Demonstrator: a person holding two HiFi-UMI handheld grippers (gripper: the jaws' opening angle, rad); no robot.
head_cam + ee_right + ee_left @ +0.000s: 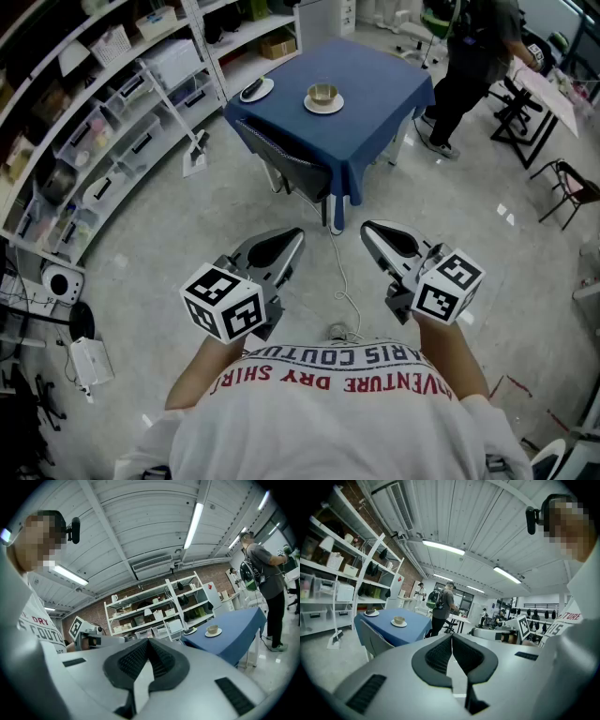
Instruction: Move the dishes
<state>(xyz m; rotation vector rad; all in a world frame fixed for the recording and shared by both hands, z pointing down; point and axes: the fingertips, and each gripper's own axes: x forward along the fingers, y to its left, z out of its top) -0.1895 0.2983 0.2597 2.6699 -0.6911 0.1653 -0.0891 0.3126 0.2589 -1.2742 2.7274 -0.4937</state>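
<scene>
Head view: left gripper (pixel 286 240) and right gripper (pixel 373 232) are both closed and empty. The cup (pixel 323 94) and plate (pixel 255 90) sit on the blue table (pixel 384 103), straight ahead and well apart from both; the plate lies further left.
Left gripper view: jaws together, cup ahead-left.
Right gripper view: jaws together, cup ahead-right.
</scene>
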